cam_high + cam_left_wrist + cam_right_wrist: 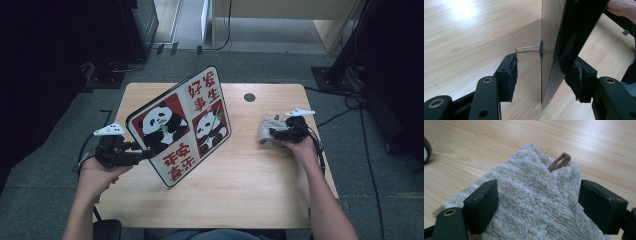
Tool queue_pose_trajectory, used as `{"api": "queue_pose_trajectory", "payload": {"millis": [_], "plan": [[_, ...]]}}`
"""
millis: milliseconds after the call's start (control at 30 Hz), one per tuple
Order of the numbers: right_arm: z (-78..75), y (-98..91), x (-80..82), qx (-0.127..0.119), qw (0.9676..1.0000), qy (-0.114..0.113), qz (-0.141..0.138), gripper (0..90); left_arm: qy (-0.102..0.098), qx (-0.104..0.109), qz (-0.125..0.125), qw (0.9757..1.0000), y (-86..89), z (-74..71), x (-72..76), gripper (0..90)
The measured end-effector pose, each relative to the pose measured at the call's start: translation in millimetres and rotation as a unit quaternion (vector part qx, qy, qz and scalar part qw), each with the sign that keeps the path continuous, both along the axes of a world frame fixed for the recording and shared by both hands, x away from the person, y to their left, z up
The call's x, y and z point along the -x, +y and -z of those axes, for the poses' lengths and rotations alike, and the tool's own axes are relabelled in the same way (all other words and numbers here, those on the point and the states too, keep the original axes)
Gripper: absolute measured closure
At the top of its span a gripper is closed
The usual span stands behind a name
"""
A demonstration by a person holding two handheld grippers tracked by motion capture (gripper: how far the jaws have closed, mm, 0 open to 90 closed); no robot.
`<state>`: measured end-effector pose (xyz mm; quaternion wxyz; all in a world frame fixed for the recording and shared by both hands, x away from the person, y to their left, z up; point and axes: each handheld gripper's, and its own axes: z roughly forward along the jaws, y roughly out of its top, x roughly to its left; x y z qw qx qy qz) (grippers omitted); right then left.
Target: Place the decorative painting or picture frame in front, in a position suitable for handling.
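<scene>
The left hand-held gripper [541, 77] stands released, its jaws astride the panda board's [180, 125] lower edge without pinching it. Across the desk [250, 190], the right hand-held gripper [539, 202] hovers unclenched directly over the fluffy grey cloth [531, 200].

"好事发生", "平安喜乐" on panda board [180, 125]
</scene>
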<state>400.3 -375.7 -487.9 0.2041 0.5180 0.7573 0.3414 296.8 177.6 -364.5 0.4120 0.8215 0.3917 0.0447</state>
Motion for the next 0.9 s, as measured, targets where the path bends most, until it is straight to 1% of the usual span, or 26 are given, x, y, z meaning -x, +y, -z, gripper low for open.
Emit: {"api": "queue_pose_trajectory", "payload": {"millis": [33,233,300,333,433,533,567,600,633,667,700,733,767,800,833,867,900], "plan": [[6.8,-0.3,-3.3,0.000,0.9999,0.015,0.003,13.7,-0.004,-0.005,-0.001,1.0000,-1.3,0.7,0.2,44.7],[15.0,-0.2,-6.6,-0.003,0.9997,0.021,0.011,13.0,-0.010,-0.001,0.001,1.0000,-2.2,3.2,2.4,43.7],[20.0,-2.7,-8.4,-0.015,0.9994,0.030,0.011,13.0,-0.013,-0.003,0.000,0.9999,-2.4,5.4,3.2,43.4],[20.7,-3.4,-8.7,-0.021,0.9992,0.033,0.013,13.1,-0.014,0.001,0.000,0.9999,-2.2,6.2,3.0,43.4],[21.8,-3.7,-8.4,-0.022,0.9989,0.040,0.011,15.6,-0.012,-0.004,0.000,0.9999,-2.3,7.5,2.8,43.3],[21.0,-1.9,-7.7,-0.021,0.9989,0.042,0.009,21.2,-0.014,0.002,-0.002,0.9999,-0.8,8.1,3.1,43.6],[21.0,-1.9,-7.7,-0.021,0.9989,0.042,0.009,21.2,-0.014,0.002,-0.002,0.9999,-0.8,8.1,3.1,44.1],[20.6,-1.1,-7.1,-0.022,0.9988,0.043,0.009,23.9,-0.015,0.003,-0.004,0.9999,-0.4,8.6,3.1,44.1],[20.5,-0.6,-5.8,-0.026,0.9987,0.043,0.005,30.1,-0.015,0.006,-0.002,0.9999,0.3,9.5,3.2,46.6],[20.5,-0.6,-5.8,-0.026,0.9987,0.043,0.005,30.1,-0.015,0.006,-0.002,0.9999,0.3,9.5,3.2,47.7],[20.5,-0.5,-4.5,-0.035,0.9985,0.043,0.002,35.9,-0.017,0.008,-0.001,0.9998,0.2,10.0,3.2,49.1],[20.5,-0.5,-4.5,-0.035,0.9985,0.043,0.002,35.9,-0.015,0.010,-0.001,0.9998,0.1,10.3,3.2,51.0],[20.0,-0.2,-3.5,-0.040,0.9983,0.044,0.001,43.0,-0.013,0.015,0.004,0.9998,-0.5,10.8,2.9,52.2],[19.6,0.4,-3.3,-0.043,0.9981,0.045,0.001,45.8,-0.013,0.017,0.004,0.9998,-0.8,11.0,2.7,52.7],[19.6,0.4,-3.3,-0.043,0.9981,0.045,0.001,45.8,-0.013,0.017,0.004,0.9998,-0.8,11.0,2.7,54.3],[18.7,1.3,-2.8,-0.048,0.9976,0.050,0.004,51.3,-0.014,0.021,0.009,0.9996,-1.6,11.8,2.4,55.3],[18.7,1.3,-2.8,-0.048,0.9976,0.050,0.004,51.3,-0.014,0.021,0.009,0.9996,-1.6,11.8,2.4,55.6]]}}
